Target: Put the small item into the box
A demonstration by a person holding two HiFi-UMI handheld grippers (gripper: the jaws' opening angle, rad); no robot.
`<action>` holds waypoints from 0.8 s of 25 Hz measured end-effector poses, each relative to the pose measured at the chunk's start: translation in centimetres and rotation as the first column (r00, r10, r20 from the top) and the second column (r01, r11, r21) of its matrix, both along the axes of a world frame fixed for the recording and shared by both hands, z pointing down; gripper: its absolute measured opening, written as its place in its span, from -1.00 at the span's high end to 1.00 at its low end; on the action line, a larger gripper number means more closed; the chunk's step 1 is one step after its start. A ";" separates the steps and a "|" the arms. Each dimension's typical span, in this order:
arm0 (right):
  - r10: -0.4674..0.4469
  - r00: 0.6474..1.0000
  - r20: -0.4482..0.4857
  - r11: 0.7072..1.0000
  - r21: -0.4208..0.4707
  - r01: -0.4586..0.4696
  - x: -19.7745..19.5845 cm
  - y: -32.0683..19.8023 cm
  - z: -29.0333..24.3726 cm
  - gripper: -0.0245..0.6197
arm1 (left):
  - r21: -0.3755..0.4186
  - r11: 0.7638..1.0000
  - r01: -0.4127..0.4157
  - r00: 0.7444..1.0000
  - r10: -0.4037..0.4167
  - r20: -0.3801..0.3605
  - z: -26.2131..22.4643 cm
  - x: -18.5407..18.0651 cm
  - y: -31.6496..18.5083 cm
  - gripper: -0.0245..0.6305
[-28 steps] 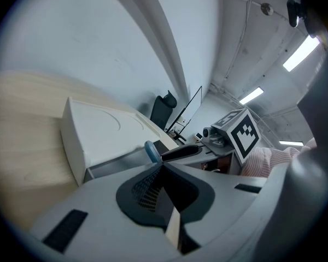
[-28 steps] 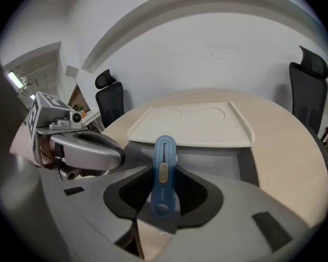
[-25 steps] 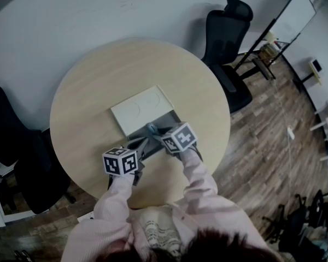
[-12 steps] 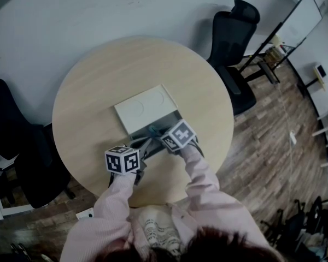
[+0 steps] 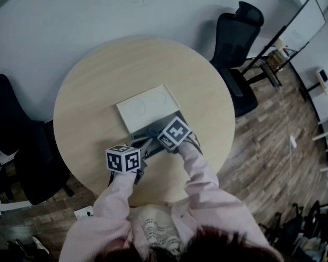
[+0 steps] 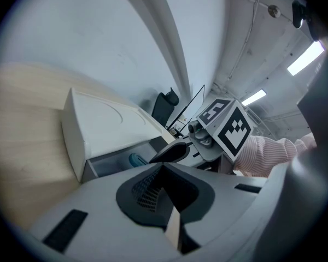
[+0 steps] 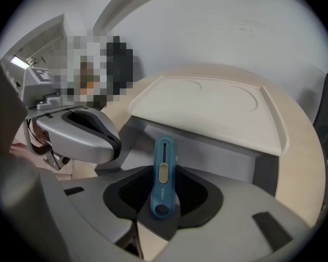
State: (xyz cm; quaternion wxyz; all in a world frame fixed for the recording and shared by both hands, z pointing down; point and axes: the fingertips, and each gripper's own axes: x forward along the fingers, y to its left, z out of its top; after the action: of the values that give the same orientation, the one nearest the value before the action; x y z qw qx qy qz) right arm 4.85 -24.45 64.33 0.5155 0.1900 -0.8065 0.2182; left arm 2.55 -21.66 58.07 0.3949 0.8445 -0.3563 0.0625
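Note:
A white box lies on the round table, its grey drawer pulled out toward me. My right gripper is shut on a small blue slider tool, which points steeply down over the open drawer. In the left gripper view the tool's blue tip shows inside the drawer, under the right gripper. My left gripper rests at the drawer's front left corner, jaws together, with nothing visible between the pads. In the head view the right gripper's marker cube hides the tool.
Black office chairs stand beyond the table's far right and at its left. A whiteboard leans at the right wall. The table's near edge is close to my sleeves.
My right gripper has tipped further down over the drawer, so its cube now covers the blue tool in the head view. The left gripper has stayed put.

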 end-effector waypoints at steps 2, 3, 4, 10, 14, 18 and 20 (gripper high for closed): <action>-0.007 1.000 -0.015 1.000 0.001 0.007 -0.2 -0.1 0.2 0.52 | 0.000 1.000 0.000 1.000 0.000 0.002 0.1 0.0 0.1 0.90; -0.010 1.000 -0.021 1.000 0.001 0.010 -0.3 -0.1 0.3 0.51 | -0.002 1.000 0.000 1.000 0.000 0.004 0.1 0.0 0.1 0.90; -0.012 1.000 -0.025 1.000 0.000 0.012 -0.3 -0.2 0.4 0.52 | -0.004 1.000 0.000 1.000 0.000 0.006 0.2 -0.1 0.1 0.90; -0.010 0.999 -0.045 1.000 -0.013 0.009 -0.1 -0.5 1.3 0.51 | -0.011 1.000 -0.003 1.000 0.003 0.018 0.4 -0.1 0.2 0.90; -0.010 0.998 -0.056 1.000 -0.016 0.009 -0.1 -0.5 1.8 0.51 | -0.017 1.000 -0.007 1.000 0.008 0.028 0.6 -0.2 0.3 0.90; -0.009 0.998 -0.067 1.000 -0.017 0.008 -0.1 -0.7 2.2 0.51 | -0.020 1.000 -0.007 0.999 0.007 0.031 0.6 -0.3 0.4 0.90; -0.004 0.997 -0.076 1.000 -0.019 0.003 -0.1 -0.7 2.4 0.51 | -0.021 1.000 -0.005 1.000 0.005 0.030 0.7 -0.5 0.4 0.90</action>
State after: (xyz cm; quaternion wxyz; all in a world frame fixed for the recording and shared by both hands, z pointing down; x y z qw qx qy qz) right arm 4.80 -25.17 66.74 0.5480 0.1920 -0.7846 0.2174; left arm 2.07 -21.29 58.74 0.3980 0.8402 -0.3595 0.0798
